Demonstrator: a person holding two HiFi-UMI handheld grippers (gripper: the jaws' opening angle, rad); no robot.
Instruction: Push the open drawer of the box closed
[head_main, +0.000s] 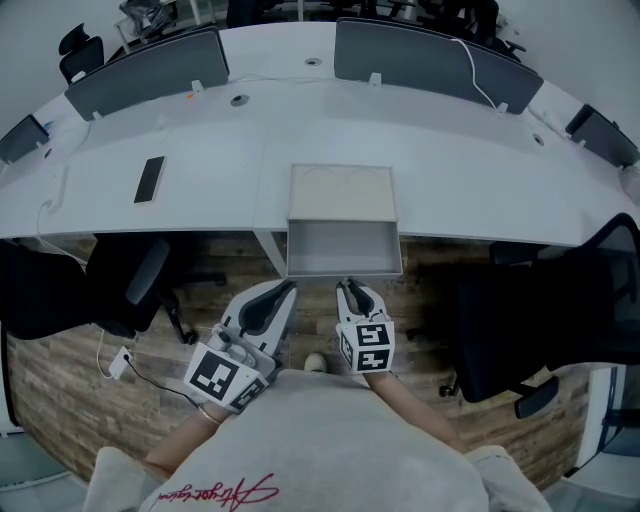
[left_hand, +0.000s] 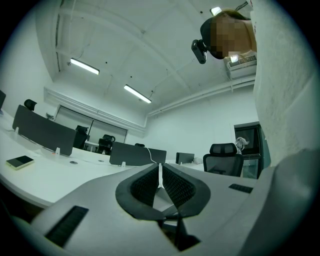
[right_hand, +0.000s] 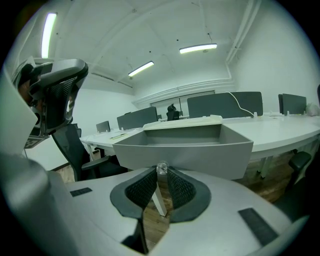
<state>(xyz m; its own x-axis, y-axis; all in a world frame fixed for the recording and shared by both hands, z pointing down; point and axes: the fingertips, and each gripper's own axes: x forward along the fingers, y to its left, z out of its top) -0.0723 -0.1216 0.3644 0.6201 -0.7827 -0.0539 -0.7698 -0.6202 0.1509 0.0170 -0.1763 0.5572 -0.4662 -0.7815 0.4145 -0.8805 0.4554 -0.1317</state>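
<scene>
A pale box (head_main: 341, 192) sits at the near edge of the white desk (head_main: 200, 150). Its grey drawer (head_main: 344, 250) is pulled out toward me, past the desk edge. The drawer's front wall (right_hand: 182, 152) fills the right gripper view, with a small clear knob (right_hand: 161, 168) at its middle. My right gripper (head_main: 345, 287) reaches the drawer front, and its tips (right_hand: 161, 172) close around that knob. My left gripper (head_main: 288, 288) hangs just left of it, below the drawer. It is shut (left_hand: 160, 172) on nothing and points up across the room.
A phone (head_main: 149, 179) lies on the desk at left. Black office chairs stand at left (head_main: 130, 285) and right (head_main: 530, 320) over the wooden floor. Grey partition screens (head_main: 150, 70) line the desk's far side. A white desk leg (head_main: 272, 255) stands beside the drawer.
</scene>
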